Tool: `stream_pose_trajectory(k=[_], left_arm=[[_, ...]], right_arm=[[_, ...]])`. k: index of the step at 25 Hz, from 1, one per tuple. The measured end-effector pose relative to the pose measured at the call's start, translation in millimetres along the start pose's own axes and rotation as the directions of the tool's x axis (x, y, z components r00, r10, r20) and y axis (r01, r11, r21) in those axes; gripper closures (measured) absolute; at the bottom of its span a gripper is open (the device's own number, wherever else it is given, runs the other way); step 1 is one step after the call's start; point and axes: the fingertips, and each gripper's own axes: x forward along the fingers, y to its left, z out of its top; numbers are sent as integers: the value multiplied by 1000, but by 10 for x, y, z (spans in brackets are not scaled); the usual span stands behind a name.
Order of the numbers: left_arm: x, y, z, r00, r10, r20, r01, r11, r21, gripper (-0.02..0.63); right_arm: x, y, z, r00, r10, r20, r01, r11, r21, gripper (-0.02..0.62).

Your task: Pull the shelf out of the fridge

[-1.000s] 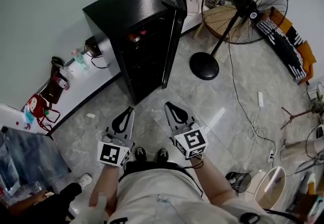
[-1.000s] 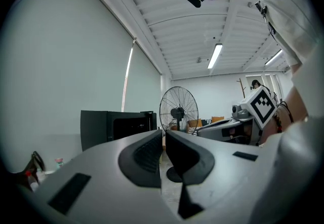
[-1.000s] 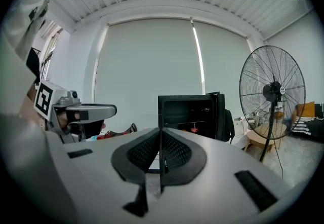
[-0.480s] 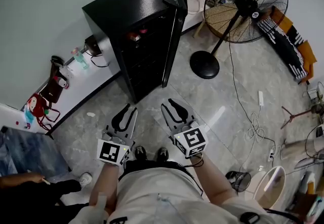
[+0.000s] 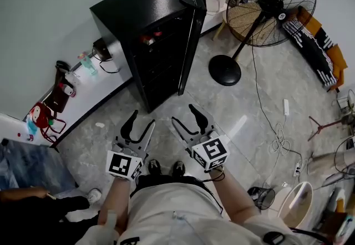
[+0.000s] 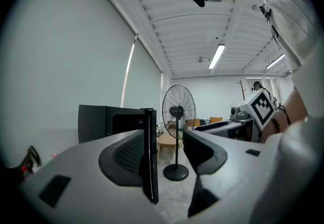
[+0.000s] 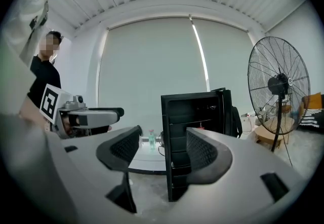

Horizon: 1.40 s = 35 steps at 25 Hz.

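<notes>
Shelf inside fridge, well ahead | left hand-held gripper, right hand-held gripper: jaws just opening, empty

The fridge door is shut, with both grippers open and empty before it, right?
No: the fridge door stands open, as the head view shows. The left gripper and right gripper, jaws just opened, are open and empty in front of it.

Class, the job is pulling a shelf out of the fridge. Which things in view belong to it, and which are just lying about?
Job: tall black fridge with open door; dark shelves inside it.
Lying about: big black pedestal fan; white power strip; small greenish bottle.
</notes>
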Motion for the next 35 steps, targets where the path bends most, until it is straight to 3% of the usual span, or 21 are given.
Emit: stream_pose_trajectory(k=[7, 25, 35], left_arm=[[17, 123, -16, 1000, 25, -5, -25, 1000, -3, 261], [54, 537, -140, 999, -36, -8, 36, 999, -39, 245], [286, 755, -201, 997, -75, 3, 75, 996, -54, 236]], right_arm=[[68, -6, -22, 1000, 5, -2, -5, 1000, 26, 276], [364, 60, -33, 998, -56, -27, 58, 996, 60, 276], [615, -150, 89, 993, -114, -12, 114, 993, 9, 276]])
